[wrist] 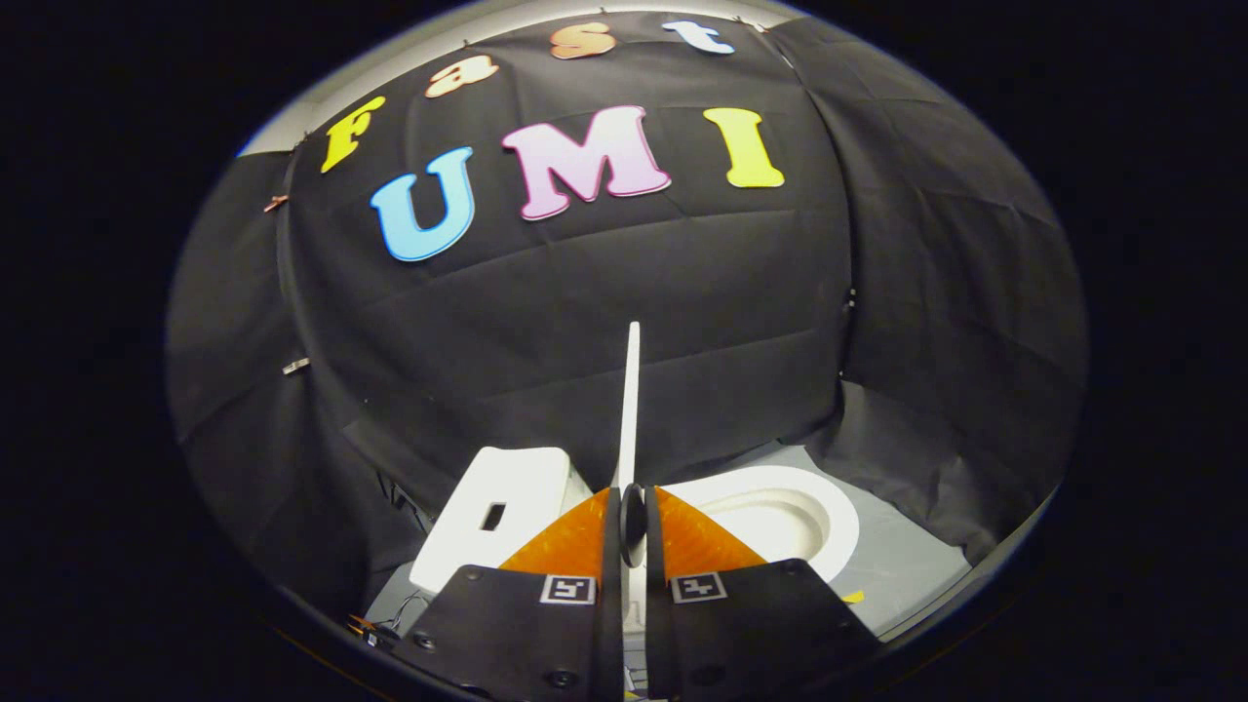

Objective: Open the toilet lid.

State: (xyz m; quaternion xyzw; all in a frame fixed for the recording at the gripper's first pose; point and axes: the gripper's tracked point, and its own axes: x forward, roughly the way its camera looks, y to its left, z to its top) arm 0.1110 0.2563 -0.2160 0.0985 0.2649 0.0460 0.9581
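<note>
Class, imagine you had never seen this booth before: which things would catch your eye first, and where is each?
First, the thin white toilet lid, standing upright and edge-on, with the gripper fingers closed on its lower edge. Right of the lid lies the white oval toilet seat, its bowl uncovered. Left of the lid sits the white boxy toilet tank, against the black cloth wall.

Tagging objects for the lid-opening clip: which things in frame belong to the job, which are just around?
Job:
- toilet lid, raised edge-on, pinched between the fingers
- gripper, shut on the lid
- toilet seat, uncovered, beyond the fingers
- tank, beside the lid

Just around:
- black cloth wall
- grey floor
</note>
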